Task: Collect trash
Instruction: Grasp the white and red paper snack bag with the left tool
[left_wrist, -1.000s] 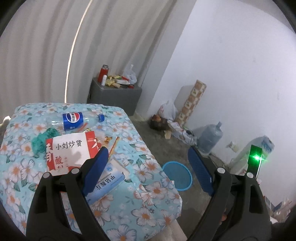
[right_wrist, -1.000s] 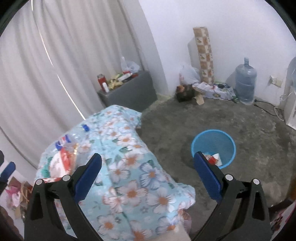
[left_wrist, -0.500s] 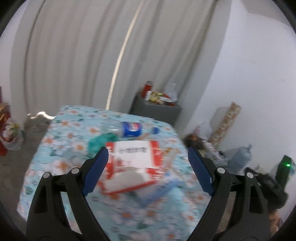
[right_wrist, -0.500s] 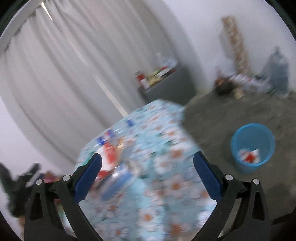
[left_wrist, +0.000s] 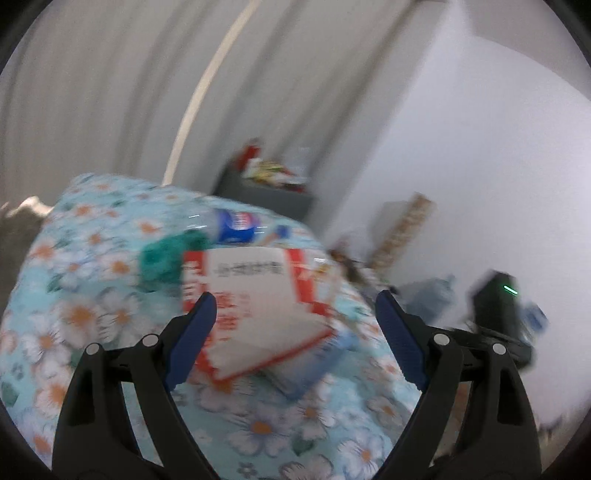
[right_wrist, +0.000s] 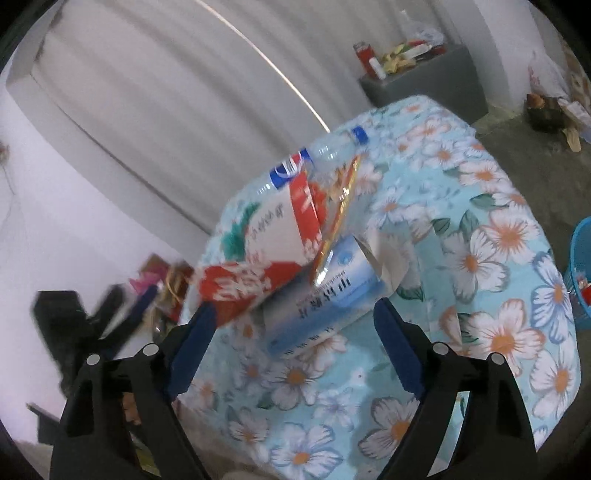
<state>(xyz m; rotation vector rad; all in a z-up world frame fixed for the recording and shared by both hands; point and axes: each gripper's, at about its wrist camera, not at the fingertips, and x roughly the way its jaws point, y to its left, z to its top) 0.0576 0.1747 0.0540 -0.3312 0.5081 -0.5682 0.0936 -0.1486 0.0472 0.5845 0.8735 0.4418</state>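
Trash lies on a table with a floral blue cloth (left_wrist: 92, 321) (right_wrist: 480, 266). A red and white snack bag (left_wrist: 255, 306) (right_wrist: 273, 243) lies on a light blue box (left_wrist: 314, 365) (right_wrist: 325, 299). Behind them lie a clear bottle with a blue label (left_wrist: 232, 223) (right_wrist: 317, 158) and a green crumpled piece (left_wrist: 166, 258) (right_wrist: 232, 236). My left gripper (left_wrist: 291, 332) is open and empty, just above the snack bag. My right gripper (right_wrist: 291, 339) is open and empty, just above the blue box. The left wrist view is blurred.
A blue trash basket (right_wrist: 580, 273) stands on the floor right of the table. A grey cabinet (left_wrist: 266, 195) (right_wrist: 424, 88) with clutter stands by the curtain. Bags and a water jug (left_wrist: 428, 299) lie along the white wall.
Both grippers swung from the floor and basket toward the table and now hover close over the trash pile. Both stayed open.
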